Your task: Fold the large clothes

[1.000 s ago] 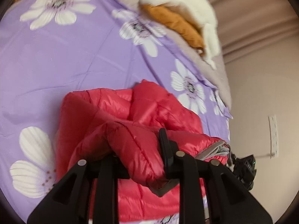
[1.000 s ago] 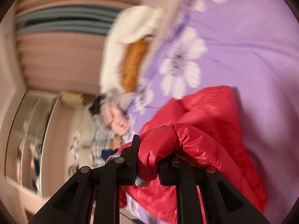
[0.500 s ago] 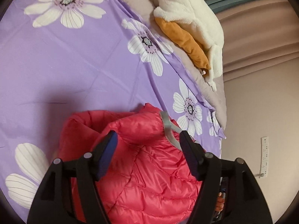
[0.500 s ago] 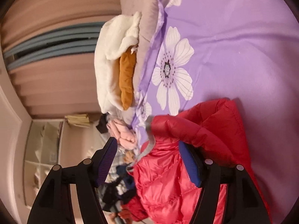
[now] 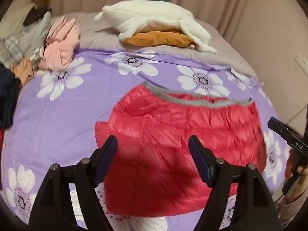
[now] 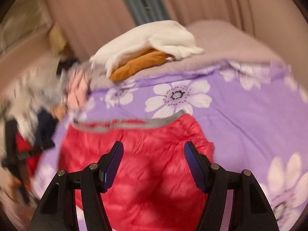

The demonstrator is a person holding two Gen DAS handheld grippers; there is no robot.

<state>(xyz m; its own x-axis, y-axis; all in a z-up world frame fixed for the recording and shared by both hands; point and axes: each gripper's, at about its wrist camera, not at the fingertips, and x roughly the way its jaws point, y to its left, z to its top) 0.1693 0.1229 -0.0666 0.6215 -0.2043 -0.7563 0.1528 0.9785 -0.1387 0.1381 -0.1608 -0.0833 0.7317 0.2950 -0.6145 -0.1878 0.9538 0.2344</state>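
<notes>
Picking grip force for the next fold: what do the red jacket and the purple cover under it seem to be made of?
Red jacket: looks like thin, glossy synthetic shell, probably nylon or polyester, over puffy fill; it shows sheen, quilted stitch lines and a grey band along its far edge. Likely slippery.
Purple cover: a smooth woven sheet with printed white flowers, faint sheen and soft creases; cotton or polyester, hard to tell.

Jacket (image 5: 182, 144) lies flat on the bedspread (image 5: 57, 119), near the bed's front edge. Behind it, two stacked cushions (image 5: 157, 28) sit on the bed. Heap of clothes (image 5: 57, 44) at far left. Curtain (image 5: 211, 0) behind the bed.
</notes>
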